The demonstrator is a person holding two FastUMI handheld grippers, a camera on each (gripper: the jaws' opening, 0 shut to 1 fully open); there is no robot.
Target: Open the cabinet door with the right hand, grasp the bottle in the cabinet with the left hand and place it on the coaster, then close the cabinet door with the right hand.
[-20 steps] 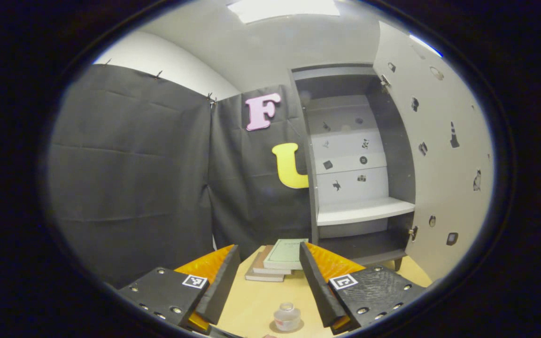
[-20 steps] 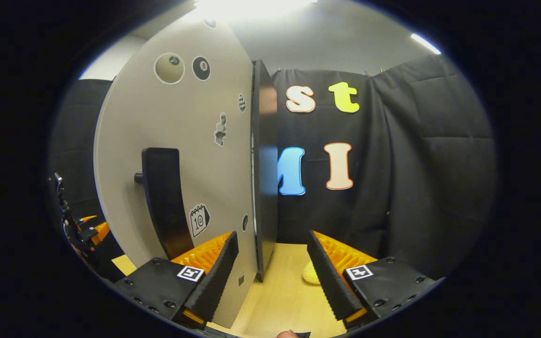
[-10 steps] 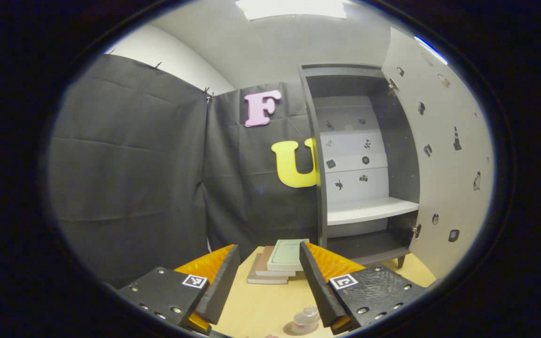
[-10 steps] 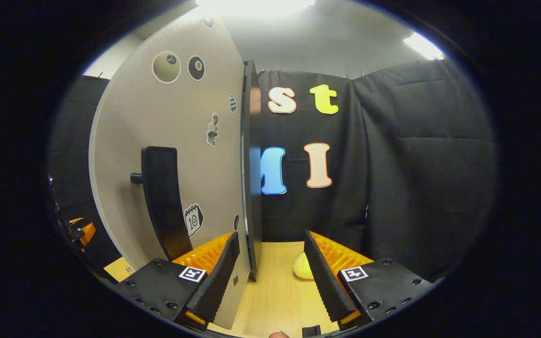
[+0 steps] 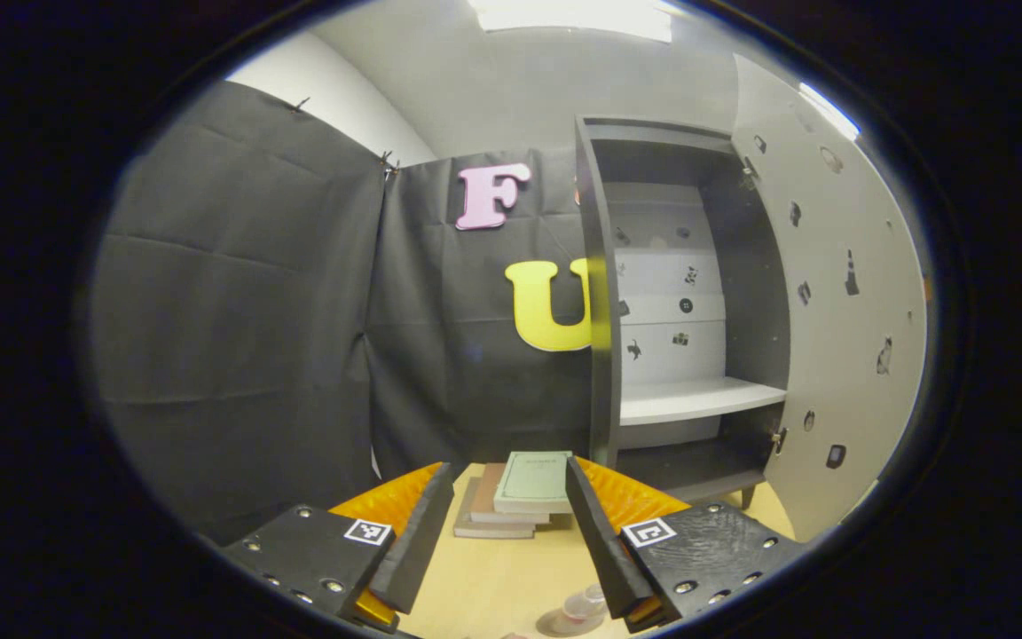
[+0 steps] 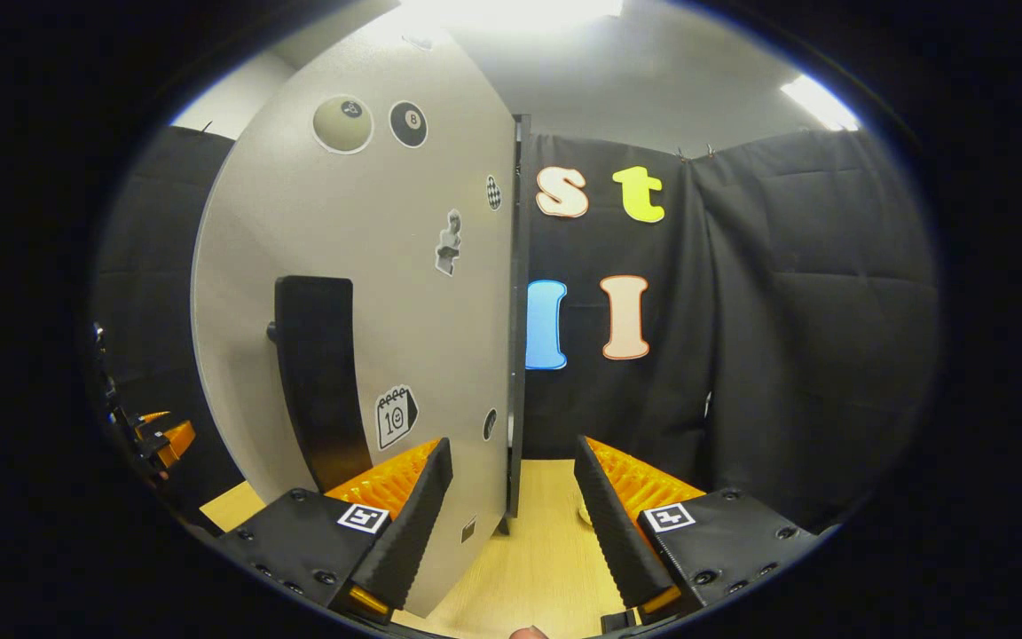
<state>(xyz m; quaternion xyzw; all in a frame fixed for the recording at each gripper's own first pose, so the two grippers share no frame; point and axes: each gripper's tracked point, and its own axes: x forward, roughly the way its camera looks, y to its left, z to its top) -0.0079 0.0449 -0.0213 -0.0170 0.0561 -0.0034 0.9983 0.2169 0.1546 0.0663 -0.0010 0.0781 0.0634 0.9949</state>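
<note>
Since a second ago the bottle (image 5: pixel 584 606) has slid from between the left hand-held gripper (image 5: pixel 502 524) fingers to low beside its right finger, sitting on the coaster (image 5: pixel 564 623) on the tabletop (image 5: pixel 511 568); that hand-held gripper is spread and empty. Closing comes next, by my reading. Ahead of the right hand-held gripper (image 6: pixel 511 506), also spread and empty, the cabinet door (image 6: pixel 369 293) stands edge-on between its fingers, untouched by either, its long axis vertical. Its handle (image 6: pixel 320 373) lies ahead to the left, nearer this hand-held gripper than the left one. Beyond the left one, the cabinet (image 5: pixel 680 302) stands open.
</note>
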